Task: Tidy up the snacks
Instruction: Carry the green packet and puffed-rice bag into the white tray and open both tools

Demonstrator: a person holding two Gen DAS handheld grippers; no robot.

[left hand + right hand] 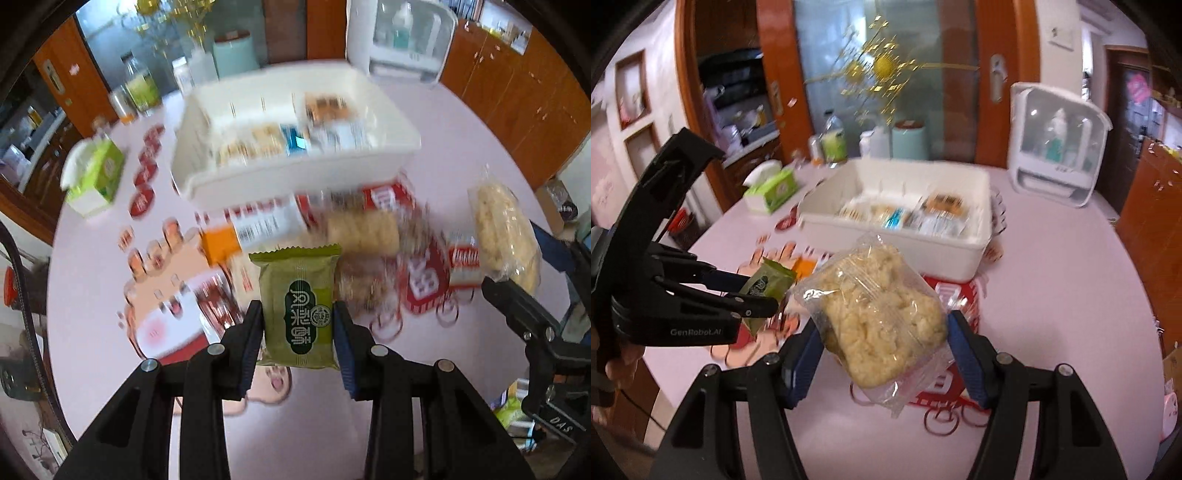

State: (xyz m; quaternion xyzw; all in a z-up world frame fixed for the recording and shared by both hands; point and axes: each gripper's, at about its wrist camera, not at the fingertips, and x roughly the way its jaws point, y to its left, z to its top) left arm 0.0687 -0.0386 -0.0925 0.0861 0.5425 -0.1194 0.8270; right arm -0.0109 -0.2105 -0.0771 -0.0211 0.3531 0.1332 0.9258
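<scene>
While both snacks hung above the pink table (461, 155), I noted my left gripper (298, 325) clamped on a green packet (297, 295) and my right gripper (882, 354) clamped on a clear bag of pale puffed snack (879, 314). The white bin (975, 258), part-filled with packets, sat beyond; loose snacks (362, 229) lay just before it.

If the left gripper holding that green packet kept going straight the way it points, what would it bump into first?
Probably the loose snack packets on the table, just short of the white bin. The left gripper tilts steeply down with the green packet leading, though blur makes depth uncertain.
</scene>
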